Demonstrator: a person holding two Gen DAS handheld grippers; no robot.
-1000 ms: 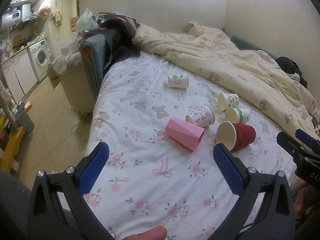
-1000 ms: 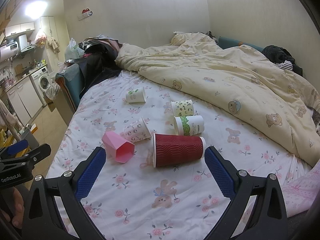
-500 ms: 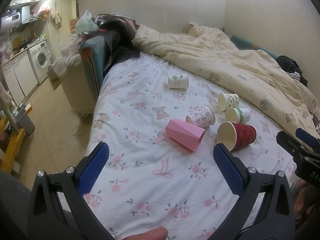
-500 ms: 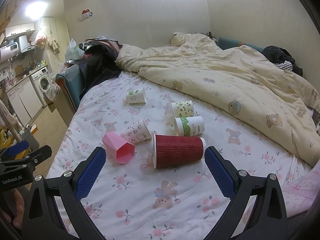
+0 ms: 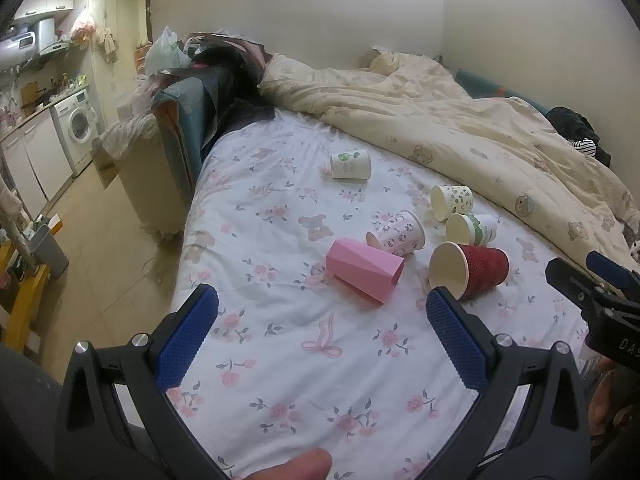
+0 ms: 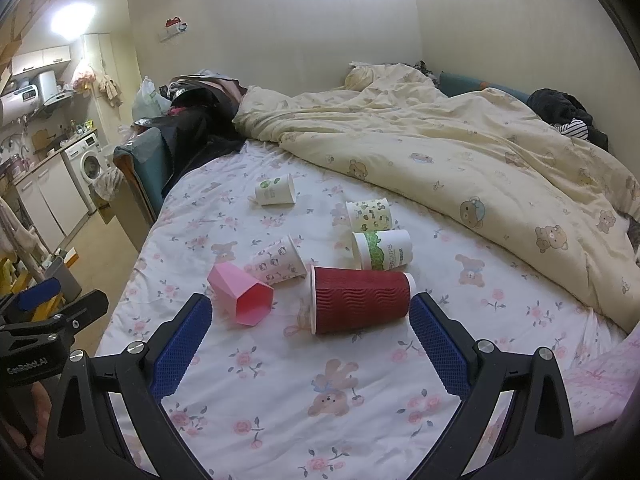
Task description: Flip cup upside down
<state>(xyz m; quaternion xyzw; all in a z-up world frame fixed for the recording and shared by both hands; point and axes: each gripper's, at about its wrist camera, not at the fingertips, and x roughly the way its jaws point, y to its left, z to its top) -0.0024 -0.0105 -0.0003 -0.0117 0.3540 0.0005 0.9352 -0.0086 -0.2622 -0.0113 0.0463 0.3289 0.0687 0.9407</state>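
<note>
Left wrist view
Progress: nothing is flipped yet, judging from how things lie; all six cups lie on their sides on the bed [image 5: 280, 360].
Landmark: the red cup [image 5: 472, 270] lies with its pale mouth toward the camera.
Pink cup [image 5: 364, 276]: just left of the red cup, faceted, mouth pointing toward it.
Patterned cup [image 5: 398, 234]: behind the pink cup, touching or nearly touching it.
Green-banded cup [image 5: 472, 229]: just behind the red cup.
Spotted cup [image 5: 452, 201]: behind the green-banded one.
White cup [image 5: 351, 164]: well apart from the red cup, far back and to the left.
Left tool [image 5: 320, 308]: jaws spread wide, holding nothing and touching nothing, poised above the sheet nearer the camera than the cups.
Right tool [image 5: 600, 280]: only its tip shows, right of the red cup; this view does not settle its opening.

Right wrist view
Red cup [image 6: 360, 300]: side-on, mouth to the left, lying between the jaws' line of sight and nearest this tool.
Pink cup [image 6: 240, 298]: left of the red cup, open mouth toward the camera.
Right tool [image 6: 310, 312]: wide open, empty, blue pads [image 6: 182, 346] clear of every cup.
Left tool [image 6: 52, 308]: at the left edge, far from the red cup.
Remaining: the whole task — choose a cup, likely the red one, grip it, turn it mouth-down and set it on the bed.
</note>
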